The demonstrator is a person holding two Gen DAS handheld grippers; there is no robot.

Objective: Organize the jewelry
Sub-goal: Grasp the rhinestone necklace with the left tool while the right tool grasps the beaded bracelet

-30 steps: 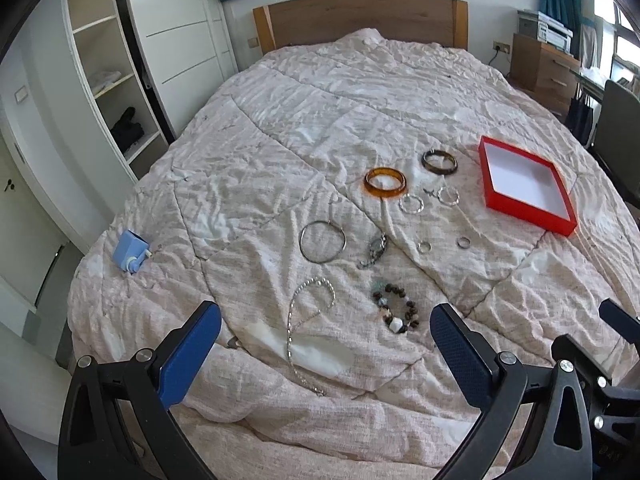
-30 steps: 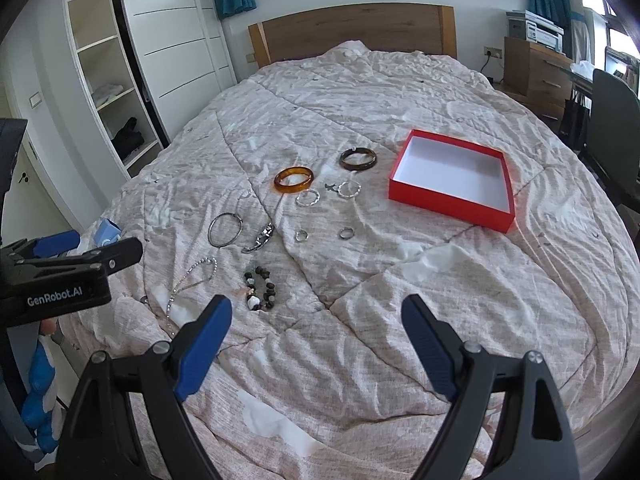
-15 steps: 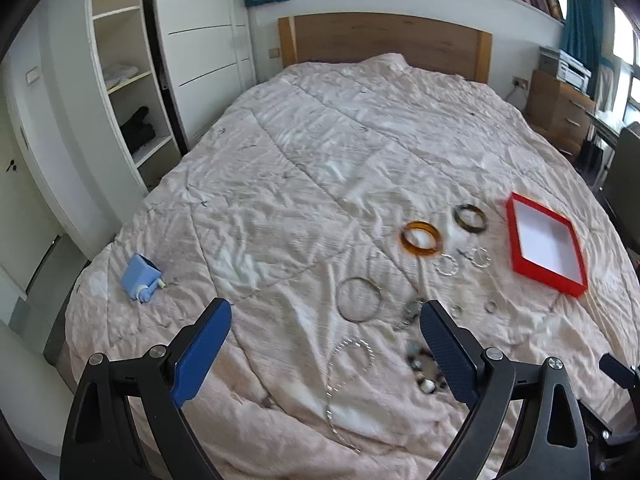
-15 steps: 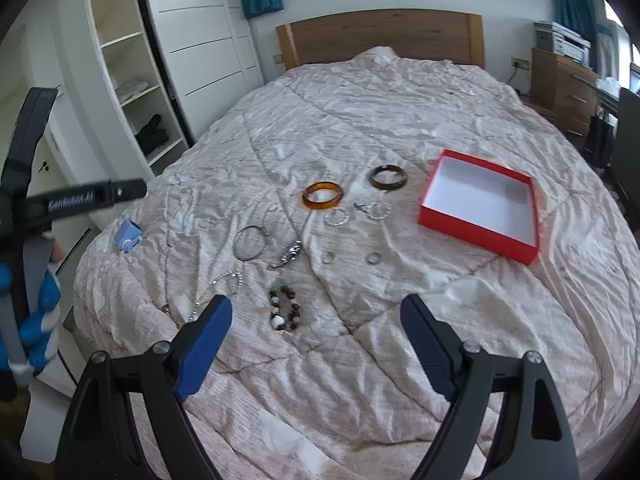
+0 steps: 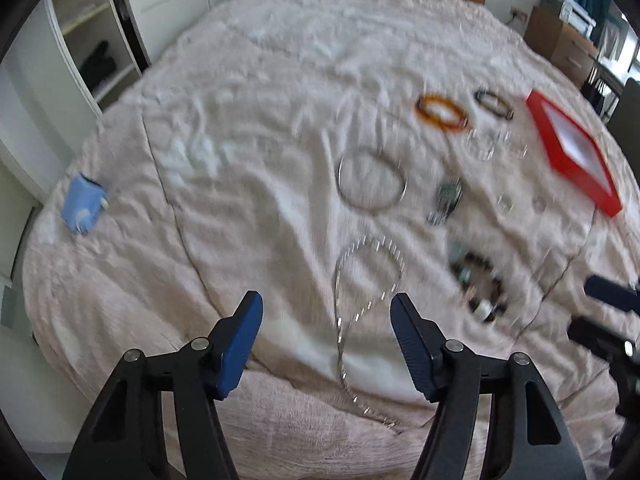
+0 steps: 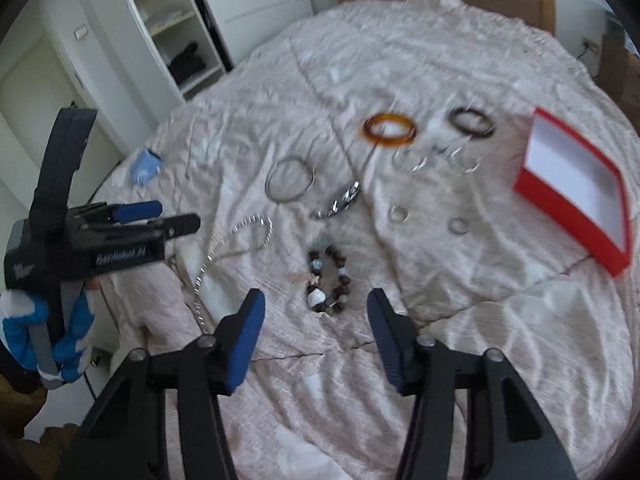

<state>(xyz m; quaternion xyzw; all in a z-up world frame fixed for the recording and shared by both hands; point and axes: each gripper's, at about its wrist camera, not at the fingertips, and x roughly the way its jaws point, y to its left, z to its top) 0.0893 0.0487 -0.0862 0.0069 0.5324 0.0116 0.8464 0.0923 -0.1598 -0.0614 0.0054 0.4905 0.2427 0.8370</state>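
Both views are motion-blurred. Jewelry lies spread on the bed's pink quilt [image 5: 248, 152], none of it held.

L hand-held gripper [image 5: 326, 310]: jaws apart, nothing between them, over the near edge of the bed. Directly ahead of it, between the blue pads in view, lies the silver chain necklace [image 5: 360, 276], its loop toward the headboard and its tail running back toward the gripper. Beyond that a thin silver bangle [image 5: 372, 180] lies flat, w/ a small metal clasp-type piece [image 5: 446, 200] just to its right. The same gripper shows at left in the right wrist view [image 6: 136, 216], gripped by a blue-and-white gloved hand [image 6: 52, 344].

R hand-held gripper [image 6: 316, 306]: jaws also apart, empty, pads either side of the beaded bracelet [image 6: 328, 280] in view; whether they touch the quilt can't be told. The bracelet has dark beads w/ a few pale ones.

Farther up the bed: amber bangle [image 6: 390, 130] and dark bangle [image 6: 472, 122] side by side, apart. Below them a few small silver hoops [image 6: 416, 164], blurred; nearer still, two small rings [image 6: 398, 214], [image 6: 459, 225] well apart.

Red box [image 6: 532, 188], white inside, open, sits at the right side of the bed, right of all the jewelry. Nothing visible in it.

A small blue item [image 5: 82, 204] lies alone near the left edge of the bed, well apart from the rest.
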